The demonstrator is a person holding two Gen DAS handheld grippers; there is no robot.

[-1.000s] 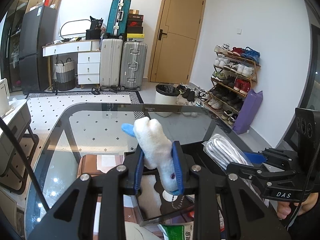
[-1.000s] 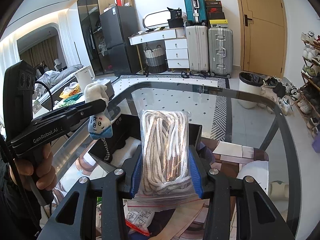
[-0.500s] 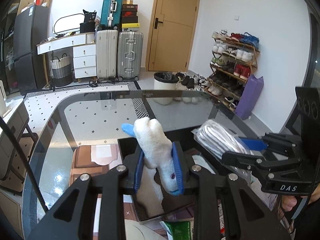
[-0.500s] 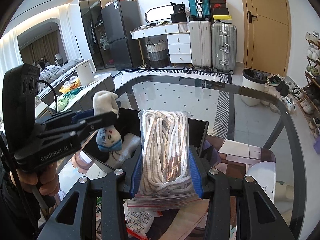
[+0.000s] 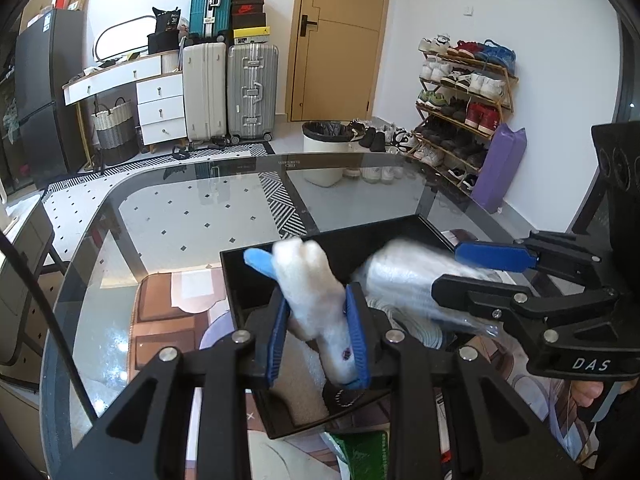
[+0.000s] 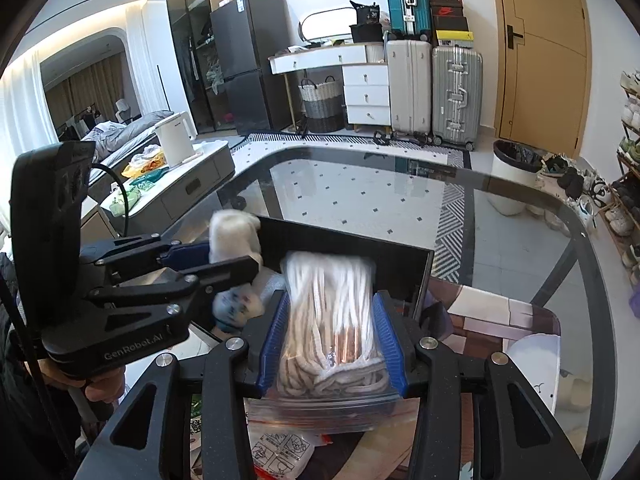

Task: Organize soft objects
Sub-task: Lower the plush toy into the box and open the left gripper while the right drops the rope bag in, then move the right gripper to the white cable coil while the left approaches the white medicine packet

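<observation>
My left gripper (image 5: 318,340) is shut on a white plush toy (image 5: 310,284) with a blue ear, held over the black box (image 5: 280,248) on the glass table. My right gripper (image 6: 334,342) is shut on a clear bag of white rope (image 6: 332,312), held over the same box (image 6: 360,246). In the left wrist view the bag of rope (image 5: 400,280) is blurred, just right of the toy. In the right wrist view the toy (image 6: 236,236) sits in the left gripper at the box's left edge.
A white soft item (image 5: 304,380) lies inside the box. Printed packets (image 6: 280,448) and a green packet (image 5: 360,452) lie at the table's near edge. The glass table (image 5: 180,216) extends beyond the box. A white stool (image 6: 536,364) stands under the table at the right.
Both grippers have come down and forward over the black box with their loads. The two have drawn closer together. The rope bag is blurred by motion.
</observation>
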